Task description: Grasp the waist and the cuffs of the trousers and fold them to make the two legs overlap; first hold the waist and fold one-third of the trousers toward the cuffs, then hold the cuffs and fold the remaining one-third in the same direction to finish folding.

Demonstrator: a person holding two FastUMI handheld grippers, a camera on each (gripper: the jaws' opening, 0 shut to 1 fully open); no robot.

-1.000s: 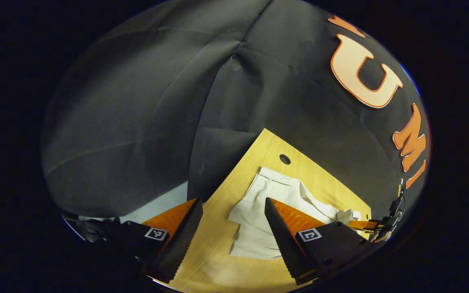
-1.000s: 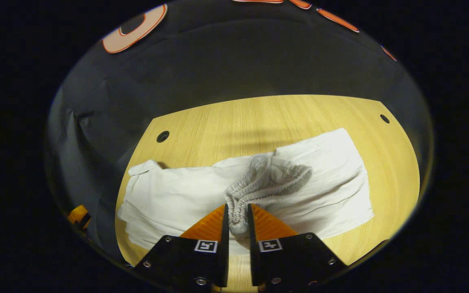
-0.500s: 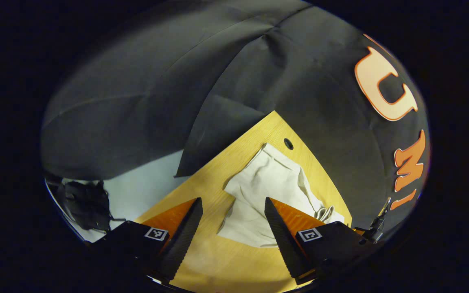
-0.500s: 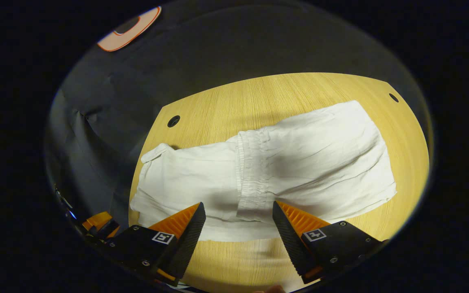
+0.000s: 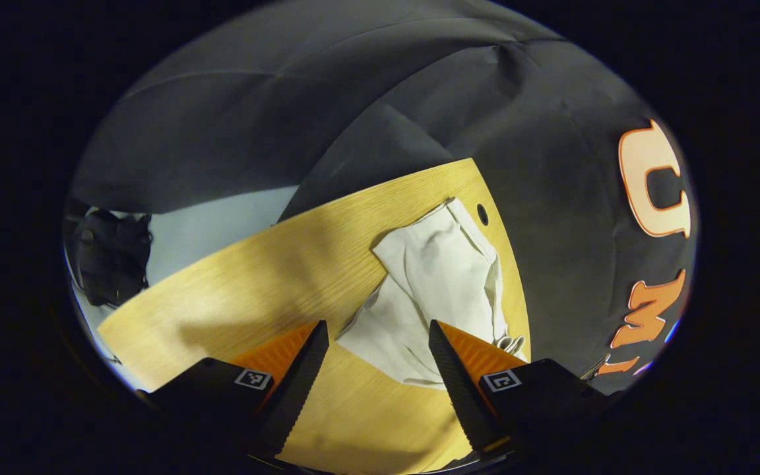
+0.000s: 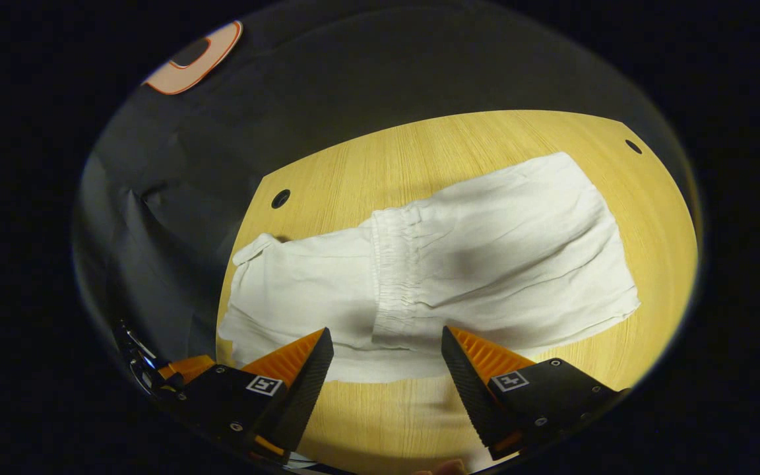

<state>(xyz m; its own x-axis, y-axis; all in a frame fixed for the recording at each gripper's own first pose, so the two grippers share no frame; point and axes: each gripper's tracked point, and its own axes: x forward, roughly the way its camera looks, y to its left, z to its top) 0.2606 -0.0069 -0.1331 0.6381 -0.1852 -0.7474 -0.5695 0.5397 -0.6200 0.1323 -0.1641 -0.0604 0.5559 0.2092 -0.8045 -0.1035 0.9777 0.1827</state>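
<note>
White trousers [image 6: 433, 270] lie flat on the wooden table [image 6: 459, 152] in the right gripper view, legs overlapped. Their elastic waistband [image 6: 396, 270] is folded over onto the legs and runs across the middle of the cloth; the cuffs [image 6: 251, 277] end at the left. My right gripper [image 6: 386, 359] is open just in front of the trousers' near edge, holding nothing. In the left gripper view the trousers [image 5: 429, 290] show from the cuff end, and my left gripper [image 5: 379, 346] is open above their near corner, empty.
Round holes [image 6: 280, 198] sit in the table's far corners, another [image 6: 633, 146] at the right. The booth's black cloth wall surrounds the table. A pale floor [image 5: 208, 224] and a dark bundle [image 5: 113, 254] lie beyond the table's edge in the left gripper view.
My right gripper let go of the waistband, which now lies folded flat on the legs, and drew back. My left gripper stayed open and swung, bringing more table into view.
</note>
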